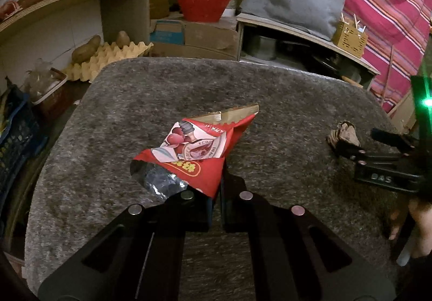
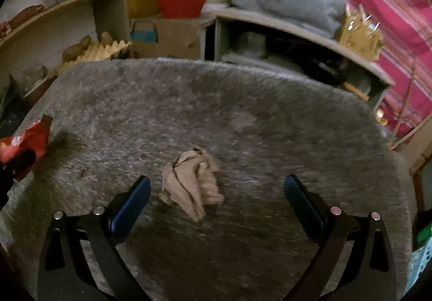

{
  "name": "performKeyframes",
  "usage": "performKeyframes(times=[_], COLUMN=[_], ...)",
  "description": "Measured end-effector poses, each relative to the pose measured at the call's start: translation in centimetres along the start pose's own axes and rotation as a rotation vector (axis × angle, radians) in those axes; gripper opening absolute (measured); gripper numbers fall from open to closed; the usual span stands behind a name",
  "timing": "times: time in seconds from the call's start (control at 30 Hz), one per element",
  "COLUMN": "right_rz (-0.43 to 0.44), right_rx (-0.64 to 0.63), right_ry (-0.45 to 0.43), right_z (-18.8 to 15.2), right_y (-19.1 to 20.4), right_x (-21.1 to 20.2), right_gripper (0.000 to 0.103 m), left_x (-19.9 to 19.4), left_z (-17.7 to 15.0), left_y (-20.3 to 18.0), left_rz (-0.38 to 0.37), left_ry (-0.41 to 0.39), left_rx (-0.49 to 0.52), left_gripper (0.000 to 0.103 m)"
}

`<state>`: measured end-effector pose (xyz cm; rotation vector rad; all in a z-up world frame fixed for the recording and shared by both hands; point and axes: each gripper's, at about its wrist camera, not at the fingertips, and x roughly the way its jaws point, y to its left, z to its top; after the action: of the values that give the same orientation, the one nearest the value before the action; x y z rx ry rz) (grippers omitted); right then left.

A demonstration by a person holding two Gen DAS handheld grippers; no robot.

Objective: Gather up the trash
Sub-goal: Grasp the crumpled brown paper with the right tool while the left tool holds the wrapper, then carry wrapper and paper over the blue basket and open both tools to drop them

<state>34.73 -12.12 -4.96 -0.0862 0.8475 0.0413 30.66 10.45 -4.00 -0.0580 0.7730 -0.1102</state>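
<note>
**Wrapper pinched, paper ball waiting**

My left gripper [image 1: 215,193] is pinching the red snack wrapper [image 1: 199,155] over the middle of the grey mat [image 1: 135,101]. My right gripper [image 2: 217,193] is hovering spread wide around the crumpled brown paper [image 2: 193,182], lying toward the mat's right edge.

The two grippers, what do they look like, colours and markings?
Both are black with angular slotted arms and round silver rivets. The right gripper carries dark blue pads. Seen from the left wrist view, its body has embossed characters and a green light. The left gripper looks alike.
</note>
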Motion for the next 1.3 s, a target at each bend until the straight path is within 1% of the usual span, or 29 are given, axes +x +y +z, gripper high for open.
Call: performKeyframes(times=[0.07, 0.13, 0.2, 0.23, 0.4, 0.53, 0.7, 0.73, 0.83, 0.97, 1.03, 1.13, 1.23, 1.3], right_rz=[0.015, 0.027, 0.055, 0.061, 0.046, 0.003, -0.059, -0.07, -0.092, -0.14, -0.155, -0.179, -0.201, -0.209], right_rx=[-0.012, -0.026, -0.024, -0.023, -0.027, -0.026, 0.023, 0.048, 0.094, 0.117, 0.138, 0.151, 0.153, 0.174], right_ry=[0.003, 0.029, 0.046, 0.041, -0.009, -0.055, -0.077, -0.081, -0.086, -0.094, -0.097, -0.097, -0.111, -0.114], right_z=[0.1, 0.1, -0.2, -0.4, -0.7, -1.7, -4.3, -5.3, -7.4, -9.7, -10.7, -11.7, -12.7, -13.6], right_y=[0.3, 0.6, 0.7, 0.7, 0.4, -1.4, -5.4, -6.7, -9.4, -12.4, -14.2, -16.3, -18.2, -19.5], right_x=[0.2, 0.8, 1.2, 1.1, -0.9, -4.2, -7.7, -8.4, -9.8, -11.8, -12.7, -13.8, -15.2, -16.0], right_gripper=[0.082, 0.057, 0.048, 0.046, 0.045, 0.045, 0.045, 0.045, 0.045, 0.045, 0.045, 0.045, 0.045, 0.045], left_x=[0.0, 0.0, -0.2, -0.3, -1.3, -2.5, -4.0, -4.2, -5.2, -6.2, -6.6, -7.2, -7.7, -8.0], left_z=[-0.1, -0.3, -0.4, -0.4, -0.6, -0.7, -0.9, -0.9, -1.1, -1.5, -1.7, -2.0, -2.4, -2.7], left_y=[0.0, -0.2, -0.5, -0.6, -0.7, -1.4, -3.5, -3.9, -5.3, -7.0, -7.9, -9.2, -11.2, -12.4], left_rz=[0.009, 0.023, 0.032, 0.035, 0.031, 0.019, 0.002, 0.003, 0.0, 0.002, -0.001, -0.039, -0.036, -0.053], left_ry=[-0.001, 0.001, 0.0, -0.003, -0.018, -0.039, -0.064, -0.066, -0.078, -0.092, -0.099, -0.099, -0.107, -0.105], left_rx=[0.004, 0.012, 0.017, 0.017, 0.001, 0.002, 0.027, 0.034, 0.043, 0.065, 0.075, 0.08, 0.118, 0.133], left_gripper=[0.002, 0.002, 0.002, 0.002, 0.002, 0.002, 0.002, 0.002, 0.002, 0.002, 0.002, 0.002, 0.002, 0.002])
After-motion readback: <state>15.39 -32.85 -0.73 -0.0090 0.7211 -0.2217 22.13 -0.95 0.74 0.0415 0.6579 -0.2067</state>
